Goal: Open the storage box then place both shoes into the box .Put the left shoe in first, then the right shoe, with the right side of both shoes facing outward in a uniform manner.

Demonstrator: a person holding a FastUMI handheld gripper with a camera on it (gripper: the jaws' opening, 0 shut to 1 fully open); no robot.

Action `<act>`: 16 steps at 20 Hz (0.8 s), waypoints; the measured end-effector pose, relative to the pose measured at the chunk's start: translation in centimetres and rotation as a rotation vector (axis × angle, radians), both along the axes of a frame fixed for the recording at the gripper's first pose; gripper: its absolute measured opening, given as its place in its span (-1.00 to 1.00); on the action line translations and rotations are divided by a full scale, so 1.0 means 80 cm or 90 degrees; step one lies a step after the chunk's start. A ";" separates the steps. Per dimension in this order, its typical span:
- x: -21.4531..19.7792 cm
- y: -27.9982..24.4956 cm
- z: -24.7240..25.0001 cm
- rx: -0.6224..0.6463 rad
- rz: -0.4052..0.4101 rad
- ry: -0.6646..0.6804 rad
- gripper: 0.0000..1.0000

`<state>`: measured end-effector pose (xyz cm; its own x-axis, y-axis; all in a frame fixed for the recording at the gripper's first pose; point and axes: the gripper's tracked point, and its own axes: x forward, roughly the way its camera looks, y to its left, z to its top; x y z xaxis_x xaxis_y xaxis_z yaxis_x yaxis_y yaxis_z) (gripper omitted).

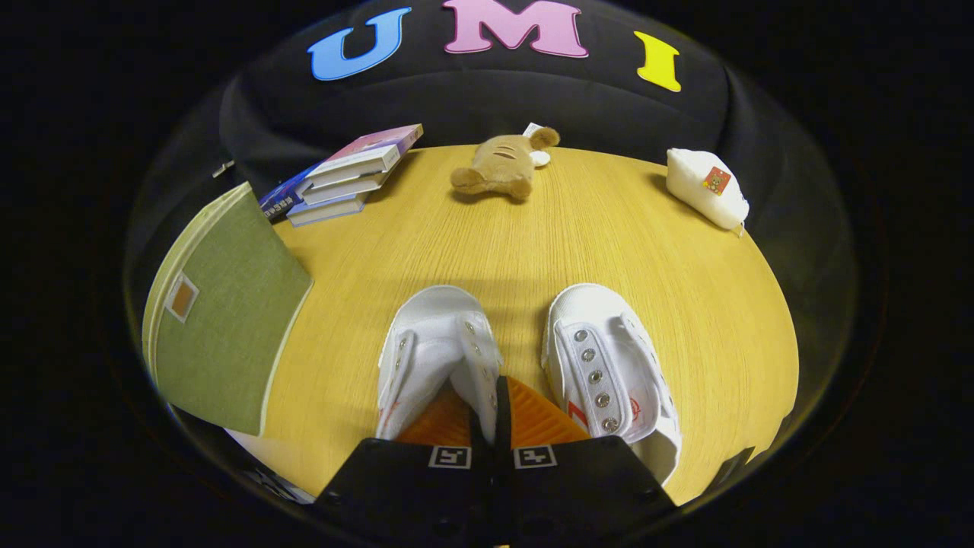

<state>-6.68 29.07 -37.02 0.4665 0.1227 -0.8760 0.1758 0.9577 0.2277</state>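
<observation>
Shoes in the gripper view: two white shoes are standing side by side on the wooden table [609, 228], toes pointing away from the tool. The left shoe [434, 350] is lying directly ahead of the gripper [498, 426], and the right shoe [609, 365] is sitting just beside it, apart by a narrow strip of table. The fingers are closing nearly together on the inner collar wall of the left shoe, one finger [437, 426] reaching inside the opening and the other finger [544, 422] outside in the gap between the shoes; both appear to be pressing on that wall. The long axis of the left shoe is running nearly in line with the fingers. The box [228, 320], green-lidded, is lying well off to the left of the fingers, its lid appearing raised, though the interior is hidden. The coming move therefore seems to be calling for a lift and a leftward carry, with a turn so that the right side of the shoe faces outward. Books [350, 175], a plush toy [502, 164] and a white pouch [708, 190] are resting beyond, near the far edge.
</observation>
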 end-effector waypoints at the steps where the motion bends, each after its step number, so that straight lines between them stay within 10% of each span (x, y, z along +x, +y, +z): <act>1: 0.004 0.000 0.010 0.012 -0.013 -0.004 -0.89; 16: 0.134 0.122 0.272 0.107 -0.074 -0.057 -0.89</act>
<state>4.02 38.81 -15.25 0.5606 0.2052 -0.8023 0.2545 0.8792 0.4027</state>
